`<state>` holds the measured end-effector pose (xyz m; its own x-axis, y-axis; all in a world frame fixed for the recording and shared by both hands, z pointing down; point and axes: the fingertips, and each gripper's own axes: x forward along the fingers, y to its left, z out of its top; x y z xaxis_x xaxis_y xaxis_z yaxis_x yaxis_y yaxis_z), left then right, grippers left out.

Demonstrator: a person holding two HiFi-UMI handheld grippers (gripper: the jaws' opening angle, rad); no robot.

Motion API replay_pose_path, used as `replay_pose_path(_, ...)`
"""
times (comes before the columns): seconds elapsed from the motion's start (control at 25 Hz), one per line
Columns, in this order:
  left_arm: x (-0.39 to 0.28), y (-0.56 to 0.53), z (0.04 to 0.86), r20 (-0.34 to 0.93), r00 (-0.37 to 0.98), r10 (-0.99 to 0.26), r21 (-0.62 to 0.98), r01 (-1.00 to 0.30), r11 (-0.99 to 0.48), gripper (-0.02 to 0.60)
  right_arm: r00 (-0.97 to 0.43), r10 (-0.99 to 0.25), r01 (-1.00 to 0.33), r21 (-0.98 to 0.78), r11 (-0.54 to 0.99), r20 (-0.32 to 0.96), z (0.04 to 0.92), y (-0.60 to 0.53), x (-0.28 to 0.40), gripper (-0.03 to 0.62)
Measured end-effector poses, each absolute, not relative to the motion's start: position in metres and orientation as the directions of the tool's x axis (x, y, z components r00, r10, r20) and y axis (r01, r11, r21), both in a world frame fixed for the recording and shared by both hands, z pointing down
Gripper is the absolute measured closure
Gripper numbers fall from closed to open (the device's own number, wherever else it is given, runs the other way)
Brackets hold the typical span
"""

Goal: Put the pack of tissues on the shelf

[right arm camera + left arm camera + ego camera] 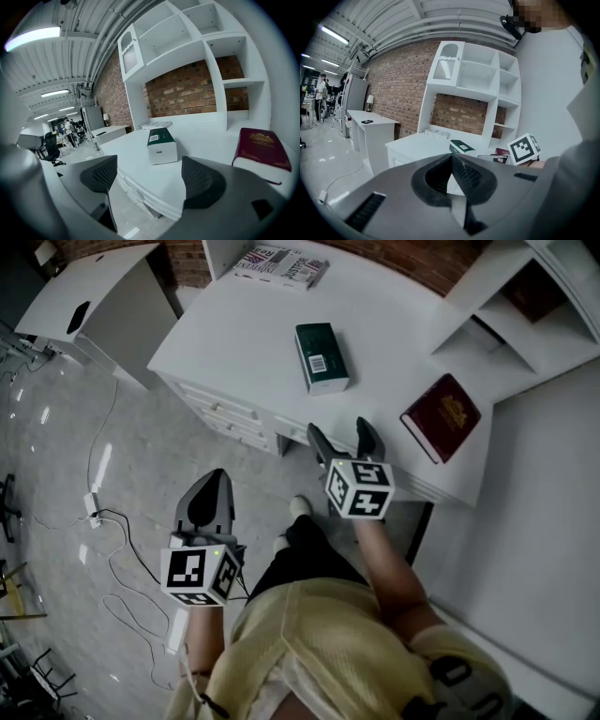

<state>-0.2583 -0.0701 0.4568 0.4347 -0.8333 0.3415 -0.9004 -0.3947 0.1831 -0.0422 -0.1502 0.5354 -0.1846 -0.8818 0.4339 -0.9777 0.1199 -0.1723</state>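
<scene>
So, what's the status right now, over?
Left gripper shut, empty, over grey floor. Right gripper open, empty, at white desk edge. Green-and-white tissue pack untouched on desk, path clear.

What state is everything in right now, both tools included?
Left tool, shut, empty, held away from the desk.
Right tool, open, empty, at the desk's front edge.
Pack of tissues, lying flat on the desk, untouched.
Red book, closed, flat on the desk.
Desk drawers, closed.
Shelf, no pack on it yet.
</scene>
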Motion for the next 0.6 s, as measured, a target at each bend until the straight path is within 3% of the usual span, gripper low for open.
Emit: replay_pose_path(0.6, -0.247, -0.136, 0.474, 0.384, 0.406, -0.829, 0.187, -0.914, -0.361, 0.578, -0.151, -0.841, -0.986, -0.141, 0.09, 0.519, 0.574, -0.226, -0.032, 0.201)
